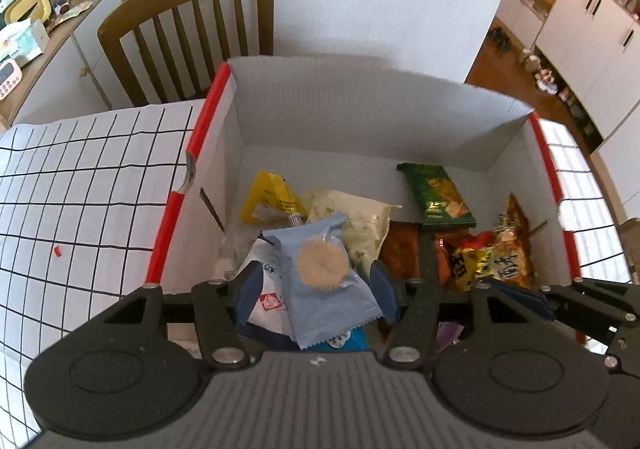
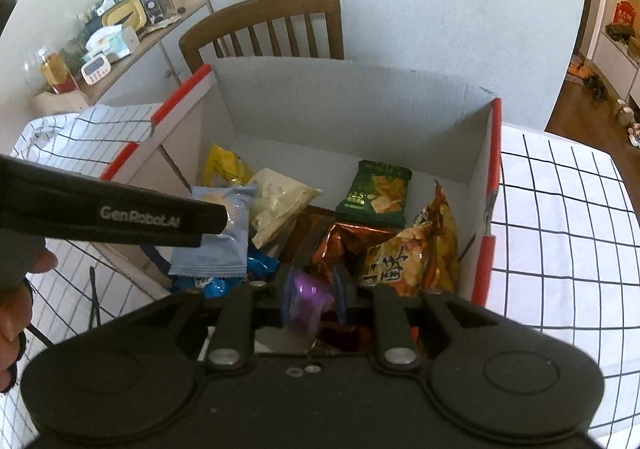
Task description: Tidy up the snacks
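Note:
A white cardboard box (image 1: 360, 117) with red-edged flaps holds several snack packets: a yellow one (image 1: 268, 201), a pale one (image 1: 356, 221), a green one (image 1: 438, 195) and orange-gold bags (image 1: 504, 253). My left gripper (image 1: 316, 281) is shut on a light blue cookie packet (image 1: 324, 281) above the box's near left part. In the right wrist view the box (image 2: 352, 101) shows again, with the blue packet (image 2: 220, 241) under the left gripper's body. My right gripper (image 2: 314, 291) is shut on a purple packet (image 2: 306, 303) over the box's near edge.
The box stands on a white tablecloth with a black grid (image 1: 80, 185). A brown wooden chair (image 1: 192, 33) stands behind the table. A side cabinet (image 2: 132, 45) with clutter is at the far left. A person's fingers (image 2: 16, 313) show at the left edge.

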